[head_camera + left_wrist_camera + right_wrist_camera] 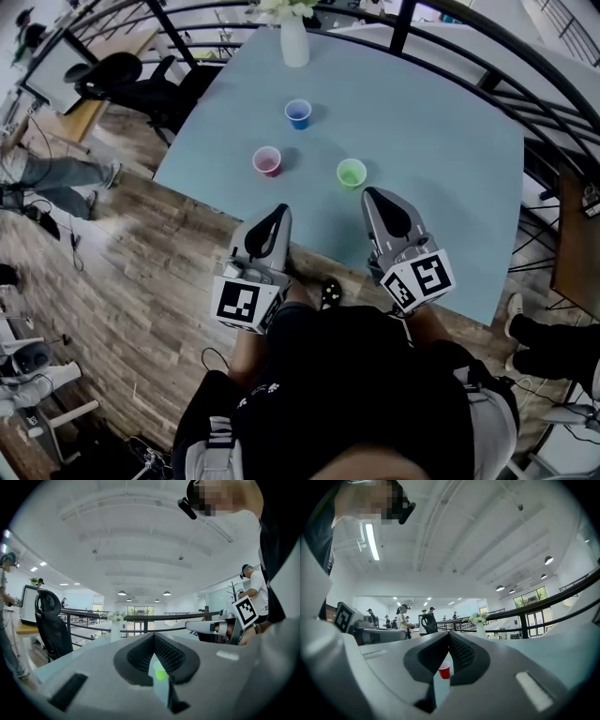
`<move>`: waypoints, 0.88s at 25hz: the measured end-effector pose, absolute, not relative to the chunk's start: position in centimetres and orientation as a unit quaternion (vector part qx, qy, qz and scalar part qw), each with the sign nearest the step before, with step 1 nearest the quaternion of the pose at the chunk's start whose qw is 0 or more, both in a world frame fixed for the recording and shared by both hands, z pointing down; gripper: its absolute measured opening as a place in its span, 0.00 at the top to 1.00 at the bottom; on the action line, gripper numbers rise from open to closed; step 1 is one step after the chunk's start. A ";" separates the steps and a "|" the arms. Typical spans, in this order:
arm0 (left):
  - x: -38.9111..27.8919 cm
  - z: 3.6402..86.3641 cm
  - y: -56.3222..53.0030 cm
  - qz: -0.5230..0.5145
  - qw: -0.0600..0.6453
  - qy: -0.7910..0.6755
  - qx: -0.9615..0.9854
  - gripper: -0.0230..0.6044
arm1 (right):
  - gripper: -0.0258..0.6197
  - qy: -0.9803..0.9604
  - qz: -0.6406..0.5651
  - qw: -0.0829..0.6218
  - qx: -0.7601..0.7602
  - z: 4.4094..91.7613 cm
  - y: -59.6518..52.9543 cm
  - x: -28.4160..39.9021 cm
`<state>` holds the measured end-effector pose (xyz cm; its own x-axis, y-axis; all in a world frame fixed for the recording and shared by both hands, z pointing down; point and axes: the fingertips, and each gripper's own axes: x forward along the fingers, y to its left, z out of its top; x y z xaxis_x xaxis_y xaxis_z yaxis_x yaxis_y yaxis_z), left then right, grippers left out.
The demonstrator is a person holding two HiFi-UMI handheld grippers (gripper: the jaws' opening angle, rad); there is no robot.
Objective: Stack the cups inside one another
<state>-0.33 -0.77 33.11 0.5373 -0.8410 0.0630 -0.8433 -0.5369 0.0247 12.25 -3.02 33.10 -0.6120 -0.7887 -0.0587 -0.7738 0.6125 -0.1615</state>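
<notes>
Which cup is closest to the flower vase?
The blue cup. It stands nearest the white vase, while the pink cup and the green cup stand farther from it.

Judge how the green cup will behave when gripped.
The green cup looks small, thin-walled and empty: probably light, likely to flex if squeezed. Standing upright on the smooth table, it may slide or tip when nudged.

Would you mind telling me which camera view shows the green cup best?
The head view: the green cup stands whole on the table, its open mouth visible. The left gripper view shows only a small part of it, framed by the jaws. The right gripper view does not show it.
</notes>
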 end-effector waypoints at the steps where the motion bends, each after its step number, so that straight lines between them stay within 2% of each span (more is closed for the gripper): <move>1: -0.1 33.1 -1.0 0.022 0.026 -0.476 0.879 0.97 | 0.94 0.893 -0.061 0.064 -0.442 33.2 -3.1 12.6; 14: 0.1 33.9 -5.1 0.032 0.036 -0.425 0.904 0.97 | 0.94 0.862 -0.058 0.046 -0.501 36.1 -5.8 13.6; 22: -0.7 34.7 -7.5 0.037 0.042 -0.416 0.908 0.97 | 0.85 0.858 -0.056 0.009 -0.511 39.1 -7.8 13.1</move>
